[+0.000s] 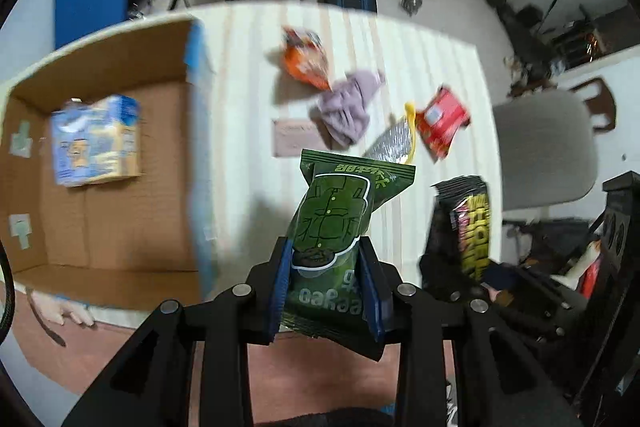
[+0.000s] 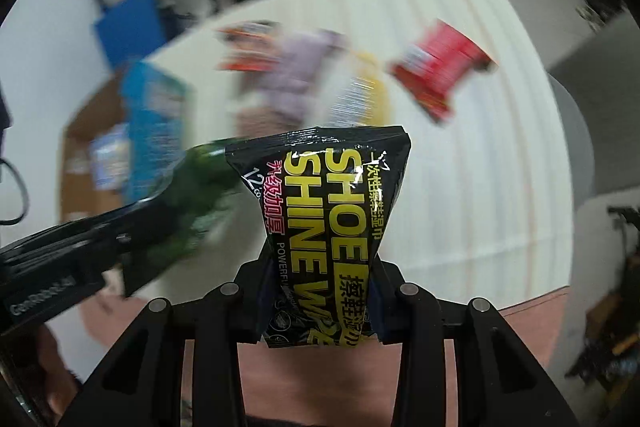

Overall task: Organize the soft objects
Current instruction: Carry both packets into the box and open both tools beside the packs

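The green packet (image 1: 334, 227) is clamped upright between the fingers of the left gripper (image 1: 328, 291), and the black shoe-wipe packet (image 2: 332, 223) is pinched at its waist by the right gripper (image 2: 320, 303). The cardboard box (image 1: 120, 227) lies to the left of both, nearer the left gripper, so that packet is judged likelier to be dropped in first.

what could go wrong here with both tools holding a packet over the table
The left tool pinches the glossy green snack packet only near its bottom end, so it could slip out before reaching the open cardboard box. The right tool squeezes the black shoe-shine wipe pouch into a narrow waist, which may crush it. The two tools are close together and could bump.
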`<state>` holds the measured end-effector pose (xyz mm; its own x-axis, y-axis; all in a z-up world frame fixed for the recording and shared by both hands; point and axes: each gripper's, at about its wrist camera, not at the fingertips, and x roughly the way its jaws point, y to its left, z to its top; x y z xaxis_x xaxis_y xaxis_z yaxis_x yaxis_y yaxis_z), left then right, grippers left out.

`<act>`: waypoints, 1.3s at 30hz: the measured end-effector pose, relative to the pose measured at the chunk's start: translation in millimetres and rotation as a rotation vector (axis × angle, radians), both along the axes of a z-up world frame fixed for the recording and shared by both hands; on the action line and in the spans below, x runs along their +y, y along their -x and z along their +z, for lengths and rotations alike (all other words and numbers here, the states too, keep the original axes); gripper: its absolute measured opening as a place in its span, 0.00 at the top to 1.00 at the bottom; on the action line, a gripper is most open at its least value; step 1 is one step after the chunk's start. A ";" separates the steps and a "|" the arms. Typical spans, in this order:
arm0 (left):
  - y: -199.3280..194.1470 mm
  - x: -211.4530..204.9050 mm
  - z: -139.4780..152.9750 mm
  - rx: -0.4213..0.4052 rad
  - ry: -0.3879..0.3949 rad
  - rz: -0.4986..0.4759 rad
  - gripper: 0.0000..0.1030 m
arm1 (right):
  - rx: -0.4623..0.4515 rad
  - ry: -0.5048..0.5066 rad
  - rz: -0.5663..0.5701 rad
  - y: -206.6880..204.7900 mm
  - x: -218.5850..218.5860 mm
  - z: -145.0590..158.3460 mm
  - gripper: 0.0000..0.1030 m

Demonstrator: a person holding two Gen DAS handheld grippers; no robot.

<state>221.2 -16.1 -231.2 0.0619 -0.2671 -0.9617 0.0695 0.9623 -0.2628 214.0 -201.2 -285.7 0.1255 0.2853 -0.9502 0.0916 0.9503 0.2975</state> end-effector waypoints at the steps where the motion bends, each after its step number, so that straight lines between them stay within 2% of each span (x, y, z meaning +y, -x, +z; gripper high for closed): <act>1: -0.4 13.8 13.6 -0.018 0.005 0.012 0.71 | -0.018 -0.026 0.016 1.8 14.9 12.5 0.61; 4: -5.1 67.5 44.8 -0.060 0.015 0.063 0.71 | -0.055 -0.075 0.061 -3.3 57.0 42.4 0.61; 8: -8.8 123.1 61.6 -0.099 0.001 0.125 0.71 | -0.096 -0.089 0.124 -7.4 113.1 68.9 0.61; 12: -17.9 180.1 59.5 -0.106 -0.028 0.193 0.71 | -0.113 -0.090 0.160 -21.3 160.8 78.5 0.61; 19: -45.1 259.8 29.5 -0.089 -0.080 0.295 0.71 | -0.113 -0.019 0.191 -54.2 227.7 72.6 0.61; 25: -79.7 302.7 -7.1 -0.063 -0.144 0.330 0.71 | -0.058 0.051 0.181 -87.9 256.8 33.8 0.61; 33: -111.9 324.2 -60.3 -0.005 -0.217 0.321 0.71 | 0.009 0.141 0.170 -123.7 282.4 -21.2 0.61; 38: -122.2 326.5 -92.4 0.065 -0.233 0.292 0.69 | 0.044 0.193 0.170 -136.2 293.8 -54.2 0.60; 39: -121.9 327.7 -99.5 0.099 -0.228 0.297 0.65 | 0.061 0.201 0.170 -138.4 295.6 -61.6 0.59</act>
<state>343.1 311.6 -330.7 0.0083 -0.0301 -0.9995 -0.2361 0.9712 -0.0312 352.3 94.4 -347.3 0.0324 0.1024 -0.9942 -0.0627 0.9930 0.1002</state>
